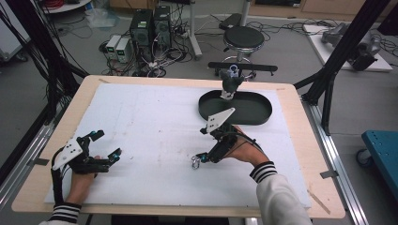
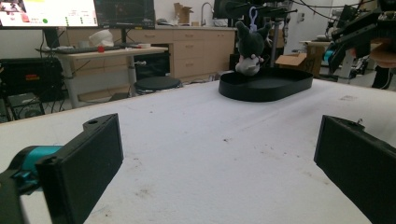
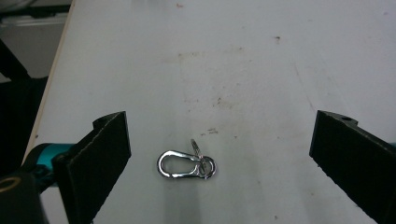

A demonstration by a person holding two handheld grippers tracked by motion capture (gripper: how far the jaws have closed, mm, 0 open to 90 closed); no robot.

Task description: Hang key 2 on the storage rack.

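A small silver carabiner clip [image 3: 184,164] with a ring lies flat on the white mat [image 1: 150,126]. It sits just in front of my right gripper [image 1: 201,152], between the wide-apart jaws and touching neither. My right gripper [image 3: 224,140] is open and held low over the mat. At the near left, my left gripper [image 1: 108,144] rests open and holds nothing [image 2: 219,144]. A dark grey plush toy [image 1: 230,83] with a blue loop stands at the far rim of a black oval tray [image 1: 256,115]; toy [image 2: 247,49] and tray [image 2: 280,88] lie far ahead of the left jaws.
The mat covers most of a wooden table [image 1: 300,140]. Beyond the far edge stand a black stool [image 1: 243,37], computer towers [image 1: 150,26] and cables on the floor. Black frame posts [image 1: 338,56] rise at the right. A blue cart [image 1: 382,150] stands off the table's right side.
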